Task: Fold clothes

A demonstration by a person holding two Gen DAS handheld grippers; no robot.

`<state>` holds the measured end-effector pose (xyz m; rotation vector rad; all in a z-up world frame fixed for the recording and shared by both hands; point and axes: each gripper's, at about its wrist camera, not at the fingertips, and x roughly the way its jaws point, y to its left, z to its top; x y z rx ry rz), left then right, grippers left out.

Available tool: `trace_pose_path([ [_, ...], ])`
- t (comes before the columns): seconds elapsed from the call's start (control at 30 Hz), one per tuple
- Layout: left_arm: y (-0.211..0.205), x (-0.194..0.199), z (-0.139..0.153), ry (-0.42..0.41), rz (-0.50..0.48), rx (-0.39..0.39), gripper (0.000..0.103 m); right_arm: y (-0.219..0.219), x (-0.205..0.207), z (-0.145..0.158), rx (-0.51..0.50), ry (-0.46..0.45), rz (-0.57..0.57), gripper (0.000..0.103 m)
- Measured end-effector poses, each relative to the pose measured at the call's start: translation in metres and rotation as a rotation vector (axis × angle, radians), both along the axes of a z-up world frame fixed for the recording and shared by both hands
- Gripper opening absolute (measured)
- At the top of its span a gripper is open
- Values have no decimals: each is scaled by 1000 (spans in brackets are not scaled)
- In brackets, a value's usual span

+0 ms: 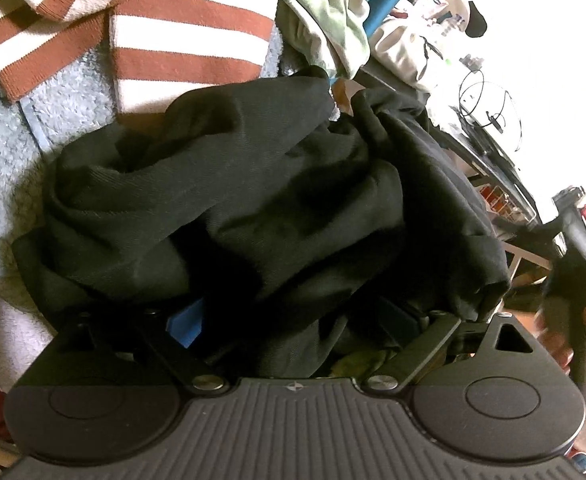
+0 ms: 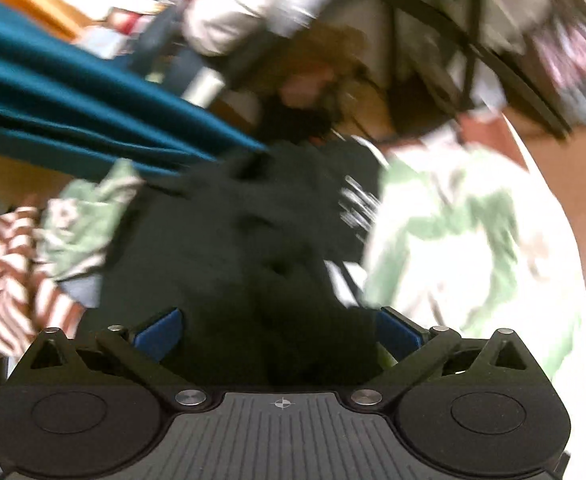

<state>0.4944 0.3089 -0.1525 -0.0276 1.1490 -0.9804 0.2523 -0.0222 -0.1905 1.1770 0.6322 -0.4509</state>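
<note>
Off to the left of the left gripper, a brown-and-white striped garment lies spread on a pale blue fluffy blanket. Straight ahead of the tongs and heaped right up against them is the black garment, a bunched mound of soft woven cloth with deep folds. Its near edge spills down between the blue finger pads. The pads stand wide apart with cloth draped over and between them, so the tongs look open around the fabric, not clamped on it. Beyond and to the right sits a crumpled green-and-white garment.

The right wrist view is heavily smeared, so this is tentative. The right gripper also shows its blue pads set well apart, with the same black cloth filling the space between them and running forward. A teal cloth stretches away to the upper left, and the green-and-white piece lies just to the right.

The black garment should handle as limp and light, with no stiffness to hold a shape. It will sag and slide from a shallow pinch. I judge the best hold to be a hem or seam edge at the mound's outer margin, taken deep between the pads, one grip per tong well apart so the cloth can be drawn flat.
</note>
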Motion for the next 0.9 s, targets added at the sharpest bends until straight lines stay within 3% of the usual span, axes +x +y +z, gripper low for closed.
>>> trace_pose_path([
  [0.2, -11, -2, 0, -1, -12, 18, 93, 10, -1, -38, 176, -72, -49, 102],
  [0.3, -10, -3, 0, -2, -10, 22, 93, 18, 16, -36, 146, -60, -15, 102],
  [0.37, -12, -3, 1, 0, -7, 23, 93, 19, 23, -27, 167, -122, 4, 102],
  [0.43, -16, -3, 2, -3, -7, 24, 93, 22, 29, -14, 119, -165, 54, 102],
  [0.53, -14, -3, 1, 1, -18, 11, 96, 22, 44, -8, 42, -115, 135, 102],
  [0.67, -15, -6, -3, 3, -49, 10, 98, 14, 62, -26, 25, -38, 147, 102],
  [0.8, -18, -16, -8, -19, -100, 34, 99, 13, 75, -41, 55, -28, 145, 102],
  [0.87, -19, -21, -10, -31, -121, 48, 100, 16, 79, -33, 21, -31, 176, 88],
  [0.9, -20, -25, -11, -39, -129, 57, 100, 19, 80, -24, -6, -32, 199, 72],
])
